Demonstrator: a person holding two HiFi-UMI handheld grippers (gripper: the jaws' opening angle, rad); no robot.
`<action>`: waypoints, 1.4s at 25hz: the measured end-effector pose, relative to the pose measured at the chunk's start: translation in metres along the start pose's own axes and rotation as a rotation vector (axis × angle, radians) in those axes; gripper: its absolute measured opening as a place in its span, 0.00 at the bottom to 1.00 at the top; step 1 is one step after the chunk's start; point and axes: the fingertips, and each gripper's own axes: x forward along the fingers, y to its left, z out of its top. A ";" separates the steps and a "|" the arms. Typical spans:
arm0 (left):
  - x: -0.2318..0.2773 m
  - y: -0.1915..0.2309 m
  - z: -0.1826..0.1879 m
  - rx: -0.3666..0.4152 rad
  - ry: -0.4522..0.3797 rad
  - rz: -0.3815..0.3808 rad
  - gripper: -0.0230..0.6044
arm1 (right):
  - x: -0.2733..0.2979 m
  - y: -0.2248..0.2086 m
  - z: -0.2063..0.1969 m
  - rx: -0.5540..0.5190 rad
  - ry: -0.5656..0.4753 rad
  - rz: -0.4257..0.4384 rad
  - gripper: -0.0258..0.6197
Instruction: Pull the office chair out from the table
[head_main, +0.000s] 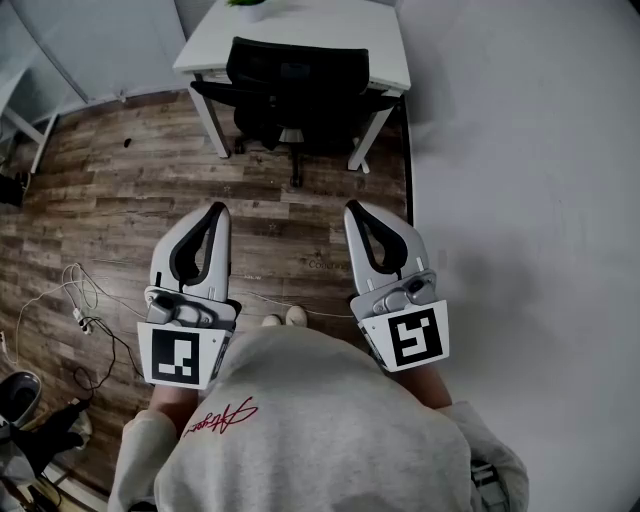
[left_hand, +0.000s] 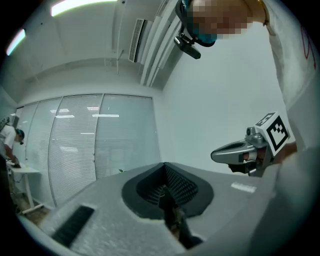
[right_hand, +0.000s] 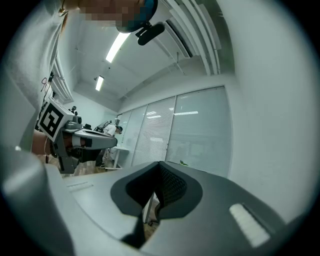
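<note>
Plank floor (head_main: 300, 230), white wall (head_main: 520, 150), loose cables (head_main: 85, 300).
The floor fills the middle, the wall runs down the right side, the cables tangle at lower left; something green at the top edge, perhaps a small plant (head_main: 245, 5), is mostly cropped.

Looks matt and wood-grained on the floor (head_main: 130, 190), smooth white on the table (head_main: 330, 35), black mesh on the office chair (head_main: 295, 85).

The head view looks steeply down, the office chair (head_main: 290, 90) far off at the top middle. Each gripper view looks level along its own jaws; both share the glass wall (left_hand: 100, 145).
</note>
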 end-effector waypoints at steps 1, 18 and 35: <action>0.001 0.000 0.000 0.001 0.002 0.001 0.03 | 0.000 0.000 0.000 0.001 -0.002 0.000 0.04; 0.000 -0.015 0.002 -0.016 0.004 0.047 0.03 | -0.014 -0.015 -0.010 -0.003 0.016 0.027 0.04; 0.047 0.010 -0.005 0.003 -0.012 0.010 0.03 | 0.028 -0.037 -0.013 -0.006 -0.005 -0.007 0.04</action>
